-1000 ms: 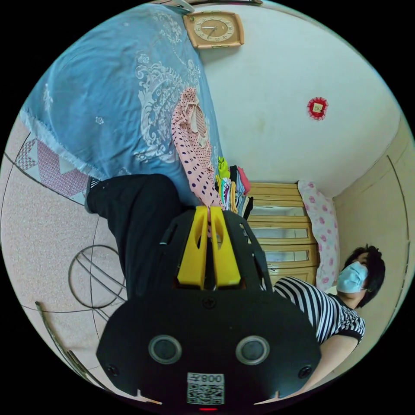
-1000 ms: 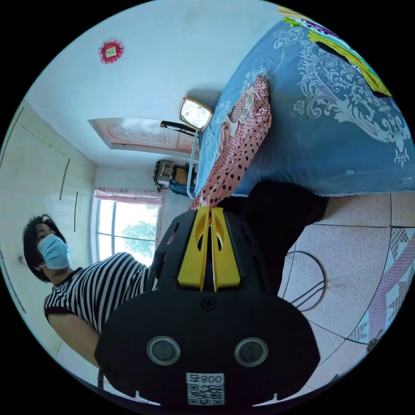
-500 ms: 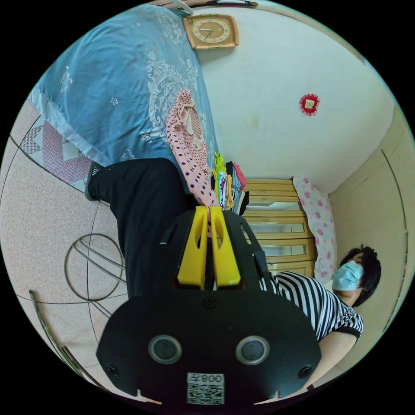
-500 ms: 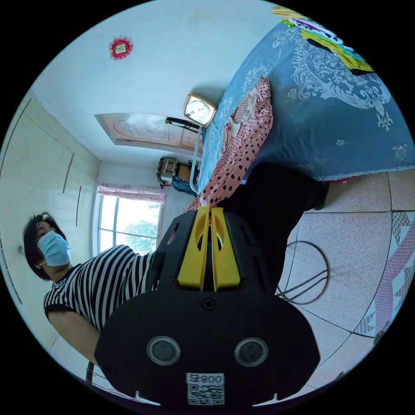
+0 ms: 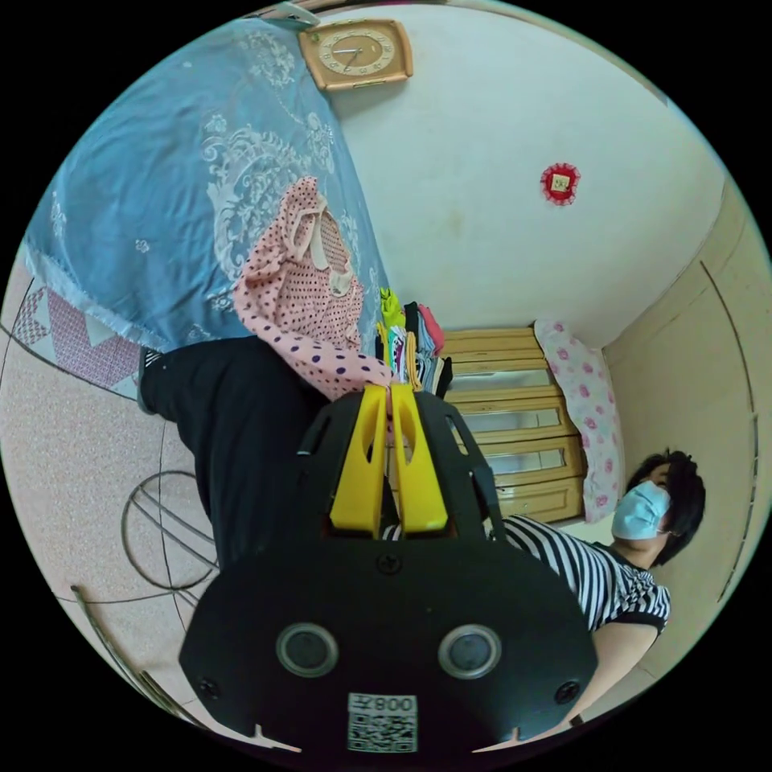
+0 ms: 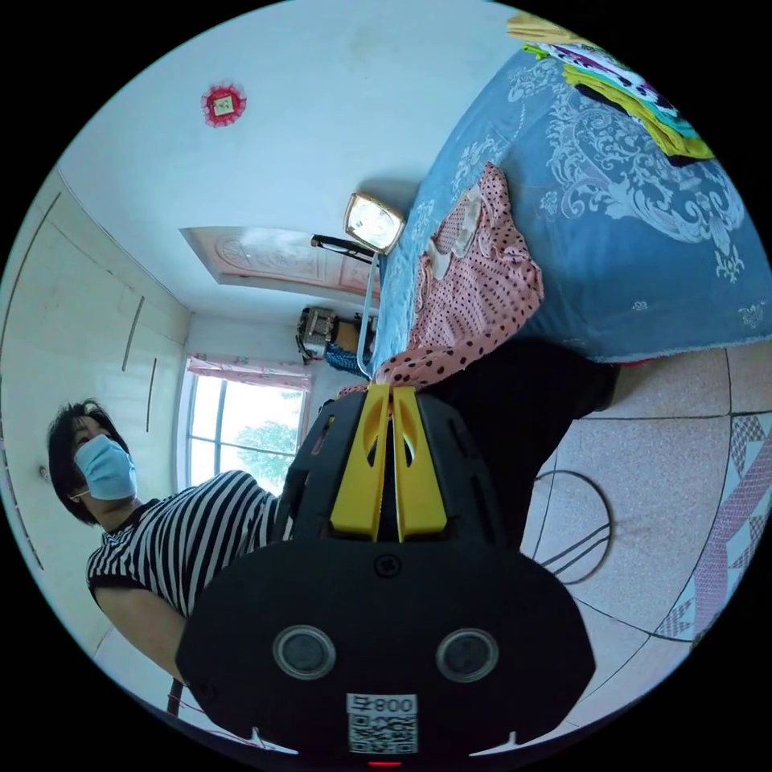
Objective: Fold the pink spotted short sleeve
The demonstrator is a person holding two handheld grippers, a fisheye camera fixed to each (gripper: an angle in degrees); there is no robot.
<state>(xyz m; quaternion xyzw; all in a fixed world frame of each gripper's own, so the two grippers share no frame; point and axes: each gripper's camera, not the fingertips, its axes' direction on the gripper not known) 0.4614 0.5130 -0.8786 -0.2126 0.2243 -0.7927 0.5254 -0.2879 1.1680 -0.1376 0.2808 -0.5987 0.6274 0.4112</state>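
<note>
In the left gripper view we hold the left gripper (image 5: 390, 392) with its yellow jaws pressed together on a corner of the pink spotted short sleeve (image 5: 301, 293), pinching the cloth at the jaw tips. In the right gripper view the right gripper (image 6: 392, 392) does the same, its jaws clamped on another corner of the garment (image 6: 478, 293). Both views are rolled on their side, so the bed stands nearly upright in each.

The shirt's collar end lies on the blue patterned bedspread (image 5: 153, 193), close to the bed's near edge, and the cloth runs from there off that edge to both pairs of jaws. Our black trousers (image 5: 233, 410) stand against the same edge, above a pink speckled tile floor (image 5: 72, 474). A stack of folded clothes (image 5: 410, 346) sits further along the bedspread, towards a wooden dresser (image 5: 515, 434). A wall clock (image 5: 356, 51) hangs on the pale wall, and a window (image 6: 241, 426) shows behind our striped shirt (image 6: 189, 531).
</note>
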